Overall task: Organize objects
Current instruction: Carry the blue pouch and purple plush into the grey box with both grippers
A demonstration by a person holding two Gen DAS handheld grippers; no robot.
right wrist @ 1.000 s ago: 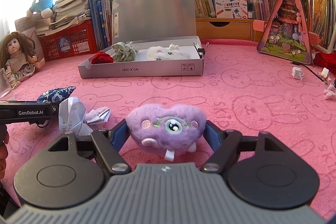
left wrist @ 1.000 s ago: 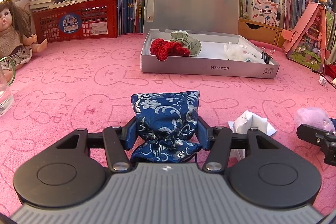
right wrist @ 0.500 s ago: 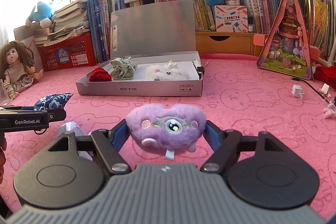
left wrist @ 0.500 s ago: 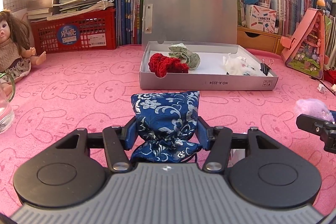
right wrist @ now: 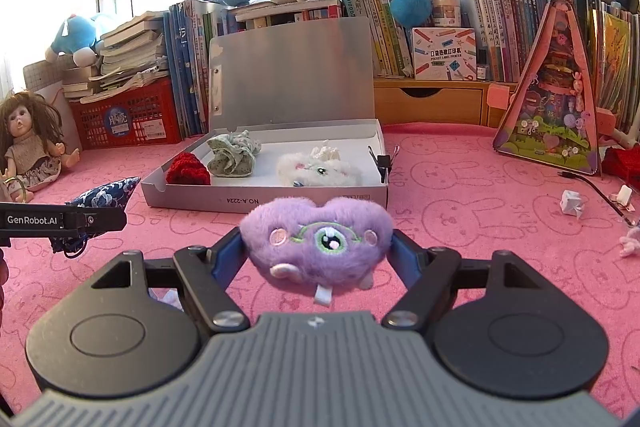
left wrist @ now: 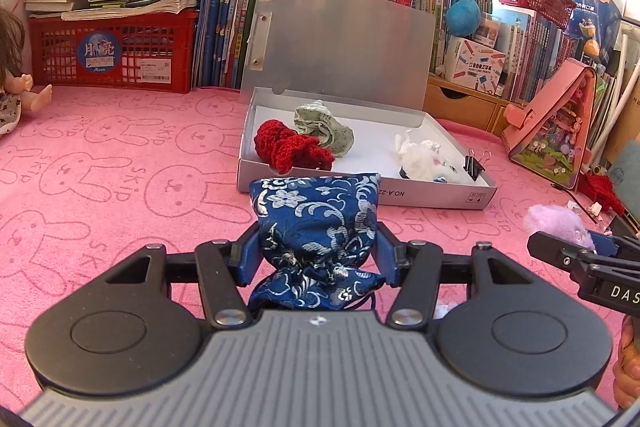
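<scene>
My left gripper (left wrist: 316,255) is shut on a blue brocade pouch (left wrist: 316,215) and holds it above the pink cloth, in front of the open grey box (left wrist: 436,197). My right gripper (right wrist: 318,247) is shut on a purple plush heart with one eye (right wrist: 320,239), also held up in front of the box (right wrist: 280,201). The box holds a red crochet piece (left wrist: 288,147), a green fabric bundle (left wrist: 324,127), a white plush (left wrist: 424,159) and a black binder clip (left wrist: 474,165). The pouch shows at the left of the right wrist view (right wrist: 104,193).
Books, a red crate (left wrist: 112,53) and plush toys line the back. A doll (right wrist: 30,143) sits at the left. A pink triangular toy house (right wrist: 554,99) stands at the right. A small paper cube (right wrist: 572,203) and a cable lie on the cloth at the right.
Both grippers have risen and moved closer to the box with their loads. The crumpled white paper has dropped almost out of view below the grippers.
</scene>
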